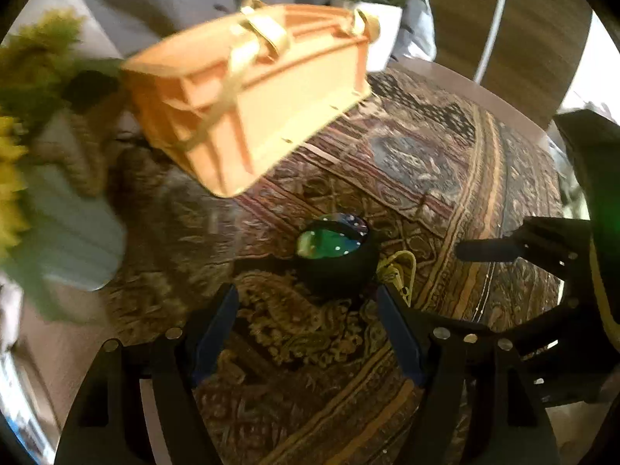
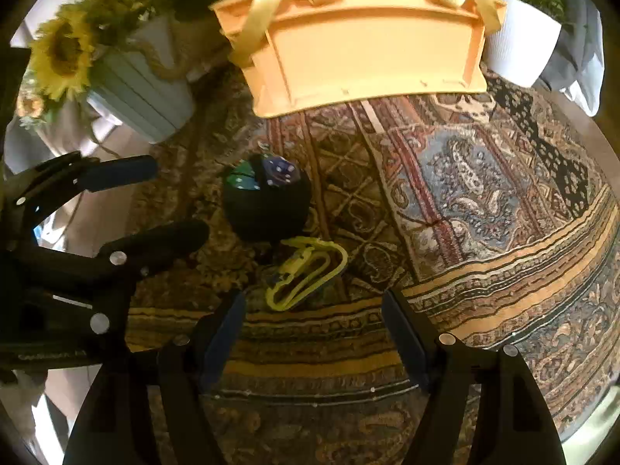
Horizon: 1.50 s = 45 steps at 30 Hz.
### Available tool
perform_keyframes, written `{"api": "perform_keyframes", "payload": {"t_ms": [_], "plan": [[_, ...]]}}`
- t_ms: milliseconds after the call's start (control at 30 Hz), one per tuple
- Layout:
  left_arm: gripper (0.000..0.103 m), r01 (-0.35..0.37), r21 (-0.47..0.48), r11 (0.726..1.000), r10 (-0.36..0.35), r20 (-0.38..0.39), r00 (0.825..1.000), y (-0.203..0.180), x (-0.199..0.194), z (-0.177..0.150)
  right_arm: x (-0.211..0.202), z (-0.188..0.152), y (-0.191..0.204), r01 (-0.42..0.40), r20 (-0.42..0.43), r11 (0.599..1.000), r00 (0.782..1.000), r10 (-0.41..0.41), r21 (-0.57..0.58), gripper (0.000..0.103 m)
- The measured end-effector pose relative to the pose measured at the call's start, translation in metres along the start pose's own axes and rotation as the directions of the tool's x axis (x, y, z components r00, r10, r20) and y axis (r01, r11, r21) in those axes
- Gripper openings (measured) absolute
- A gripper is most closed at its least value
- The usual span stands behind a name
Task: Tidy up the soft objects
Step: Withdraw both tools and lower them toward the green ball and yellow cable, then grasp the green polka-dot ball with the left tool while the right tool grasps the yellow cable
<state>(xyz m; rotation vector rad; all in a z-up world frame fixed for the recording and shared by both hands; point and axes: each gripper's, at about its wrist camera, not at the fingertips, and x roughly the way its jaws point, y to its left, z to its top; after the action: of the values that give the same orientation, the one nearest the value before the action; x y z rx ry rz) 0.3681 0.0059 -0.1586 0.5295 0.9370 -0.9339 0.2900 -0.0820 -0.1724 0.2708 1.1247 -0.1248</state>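
A black soft pouch (image 1: 336,259) with a shiny green and blue top lies on the patterned cloth, also in the right wrist view (image 2: 266,205). A yellow-green clip (image 2: 306,277) lies beside it, partly seen in the left wrist view (image 1: 399,267). An orange crate (image 1: 252,104) with yellow straps stands behind, also in the right wrist view (image 2: 360,38). My left gripper (image 1: 308,333) is open just short of the pouch. My right gripper (image 2: 314,333) is open, just short of the clip. Each gripper appears in the other's view, the right (image 1: 515,248), the left (image 2: 128,201).
A pale ribbed pot (image 2: 139,89) with sunflowers (image 2: 62,54) stands left of the crate. A white pot (image 2: 519,42) with a green plant stands at the back right. The patterned cloth (image 2: 484,201) covers a round table; its edge shows at the right (image 1: 500,97).
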Motion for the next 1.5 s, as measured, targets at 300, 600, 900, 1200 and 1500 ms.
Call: {"api": "perform_keyframes", "payload": {"t_ms": [300,600,900,1200,1500], "plan": [[0.074,0.147,0.028,0.989,-0.146,-0.039,0.988,0.005,0.041,0.008,0.024,0.004,0.015,0.035,-0.055,0.996,0.998,-0.040,-0.077,0.073],[0.071,0.177,-0.011,0.984,-0.177,-0.042,0.983,0.002,0.070,0.018,0.036,0.009,0.003,0.039,-0.038,0.997,0.998,-0.042,-0.064,0.073],[0.062,0.160,-0.038,0.986,-0.160,-0.017,0.987,0.000,0.066,0.015,0.041,0.009,0.008,0.052,0.006,0.990,0.999,-0.052,-0.129,0.064],[0.062,-0.104,-0.123,0.987,0.111,0.051,0.993,0.003,0.023,0.003,0.036,0.006,0.010,0.022,0.030,0.990,0.999,-0.018,-0.139,0.054],[0.062,-0.155,-0.286,0.946,0.167,0.015,0.986,0.012,0.004,-0.034,0.029,0.003,-0.001,-0.041,0.035,0.994,0.998,0.045,-0.105,0.038]]}}
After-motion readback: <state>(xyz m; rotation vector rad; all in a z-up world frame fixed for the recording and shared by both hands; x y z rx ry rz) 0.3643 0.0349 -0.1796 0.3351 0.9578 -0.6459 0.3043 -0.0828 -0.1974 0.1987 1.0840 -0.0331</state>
